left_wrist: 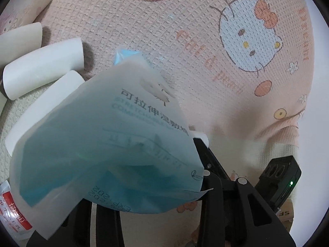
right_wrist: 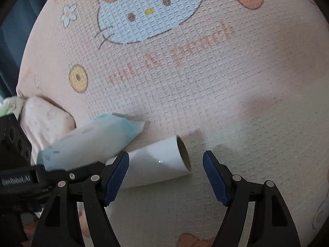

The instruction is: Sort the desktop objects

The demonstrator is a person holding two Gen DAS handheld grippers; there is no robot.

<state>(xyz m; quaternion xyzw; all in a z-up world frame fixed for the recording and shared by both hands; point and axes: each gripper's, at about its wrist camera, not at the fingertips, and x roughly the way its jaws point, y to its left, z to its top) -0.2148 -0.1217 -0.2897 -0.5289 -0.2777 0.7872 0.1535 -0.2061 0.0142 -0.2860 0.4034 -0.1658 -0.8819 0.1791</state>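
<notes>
My left gripper (left_wrist: pixel 144 187) is shut on a translucent blue-and-white pouch (left_wrist: pixel 98 144) with Chinese print, held above the pink cartoon-print cloth (left_wrist: pixel 185 41); the pouch hides the fingertips. The pouch (right_wrist: pixel 92 142) and the left gripper's black body (right_wrist: pixel 20 177) also show at the left of the right wrist view. My right gripper (right_wrist: pixel 165 177) is open with blue pads (right_wrist: pixel 116 177), just above a white roll with a brown core (right_wrist: pixel 156 162) lying on the cloth between the fingers.
Several white rolls (left_wrist: pixel 43 65) lie at the left of the left wrist view. A red-and-white packet (left_wrist: pixel 12 212) sits at the lower left. A pink soft pack (right_wrist: pixel 47 121) lies behind the pouch. A dark blue curtain (right_wrist: pixel 12 30) is at the far left.
</notes>
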